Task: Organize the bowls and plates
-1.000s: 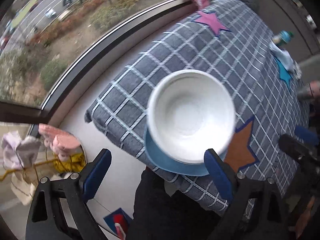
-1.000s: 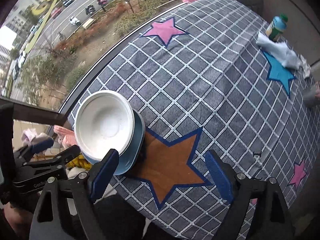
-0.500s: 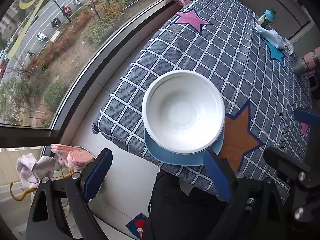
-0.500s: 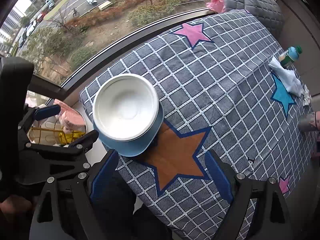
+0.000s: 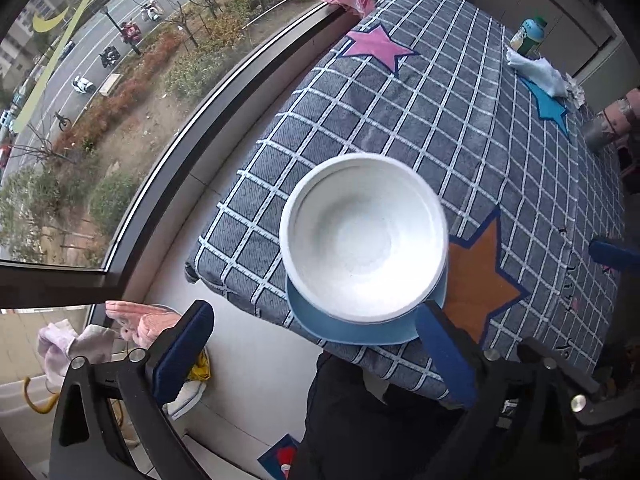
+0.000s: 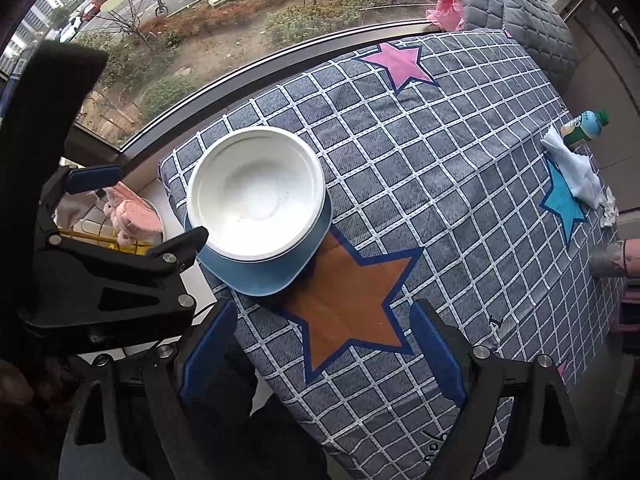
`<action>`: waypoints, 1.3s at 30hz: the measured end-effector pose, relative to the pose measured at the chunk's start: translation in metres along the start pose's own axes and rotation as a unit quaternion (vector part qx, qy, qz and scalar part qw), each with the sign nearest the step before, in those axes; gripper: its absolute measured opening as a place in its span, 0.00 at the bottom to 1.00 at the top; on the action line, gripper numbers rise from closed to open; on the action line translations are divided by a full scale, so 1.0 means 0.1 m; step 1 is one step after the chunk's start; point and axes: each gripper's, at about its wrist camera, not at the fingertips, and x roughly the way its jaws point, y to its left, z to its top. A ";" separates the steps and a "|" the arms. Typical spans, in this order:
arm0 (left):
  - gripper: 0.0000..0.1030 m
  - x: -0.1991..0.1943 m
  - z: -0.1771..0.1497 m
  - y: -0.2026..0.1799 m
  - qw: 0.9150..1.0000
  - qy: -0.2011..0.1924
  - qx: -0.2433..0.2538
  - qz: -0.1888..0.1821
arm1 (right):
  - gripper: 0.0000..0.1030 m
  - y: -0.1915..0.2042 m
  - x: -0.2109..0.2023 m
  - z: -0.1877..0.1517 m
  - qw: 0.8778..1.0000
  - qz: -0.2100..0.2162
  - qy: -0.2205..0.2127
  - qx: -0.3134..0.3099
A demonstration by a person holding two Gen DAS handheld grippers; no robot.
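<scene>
both grippers have drawn back since a second ago, and the left gripper [image 5: 312, 344] has just been opening, its jaws now wide with nothing between them. right gripper [image 6: 320, 356] jaws also stand wide and empty over the orange star [image 6: 352, 304]. at frame centre of the left view, a white bowl [image 5: 364, 236] sits nested on a blue plate [image 5: 360, 330] near the worktop [image 5: 460, 128] edge by the window [image 5: 100, 120]. both look stiff, smooth and probably breakable; the bowl's rim seems the surest hold.
</scene>
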 end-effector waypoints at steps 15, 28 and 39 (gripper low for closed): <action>0.99 -0.04 0.14 -0.01 1.000 0.012 0.000 0.013 | 0.87 0.03 0.00 0.01 1.000 0.003 0.003 -0.013; 0.99 -0.01 0.17 0.04 1.000 0.022 -0.009 -0.005 | 0.87 0.05 0.03 0.06 1.000 0.007 0.005 -0.015; 0.99 0.02 0.18 -0.04 0.999 0.030 0.007 -0.013 | 0.87 -0.02 0.05 0.02 1.000 0.006 0.010 -0.002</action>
